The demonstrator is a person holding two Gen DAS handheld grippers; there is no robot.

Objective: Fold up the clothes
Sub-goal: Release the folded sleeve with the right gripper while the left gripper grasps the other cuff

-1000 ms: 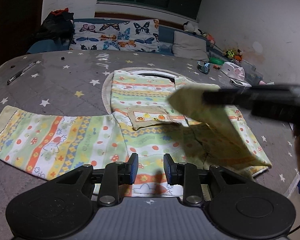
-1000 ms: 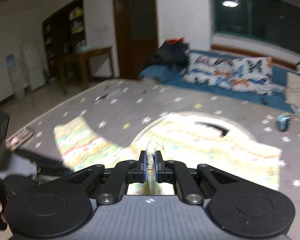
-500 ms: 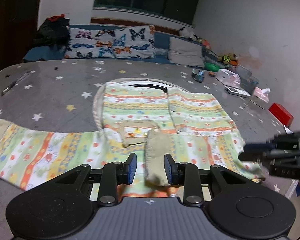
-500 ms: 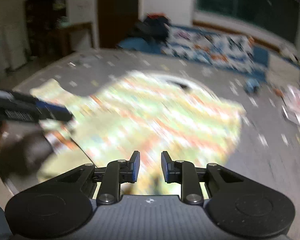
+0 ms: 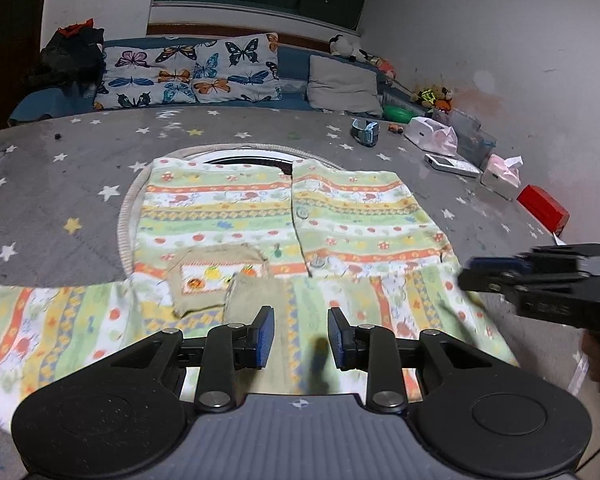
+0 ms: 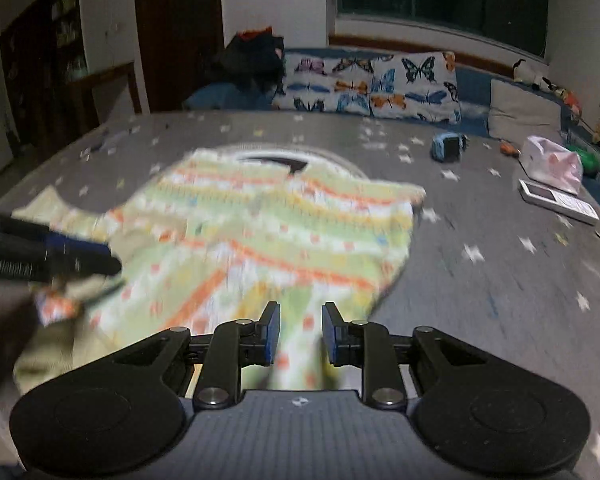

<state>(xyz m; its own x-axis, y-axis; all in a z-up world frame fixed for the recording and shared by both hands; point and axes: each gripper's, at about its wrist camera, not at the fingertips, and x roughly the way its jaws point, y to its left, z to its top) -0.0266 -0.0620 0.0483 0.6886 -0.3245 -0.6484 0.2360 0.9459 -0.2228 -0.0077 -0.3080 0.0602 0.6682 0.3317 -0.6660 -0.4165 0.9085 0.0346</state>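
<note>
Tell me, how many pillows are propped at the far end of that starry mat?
2: the butterfly pillow leans toward the left, and the plain grey pillow sits just right of it. Others may hide behind the dark clothes pile.

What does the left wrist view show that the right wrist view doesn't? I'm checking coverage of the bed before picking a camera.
Only the left wrist view shows the red box by the wall, the pink tissue pack and the shirt's small pocket. Only the right wrist view shows the dark door and the wooden table. Both show the striped shirt spread on the star-patterned bed cover, the butterfly pillows, and both grippers open: left gripper, right gripper.
</note>
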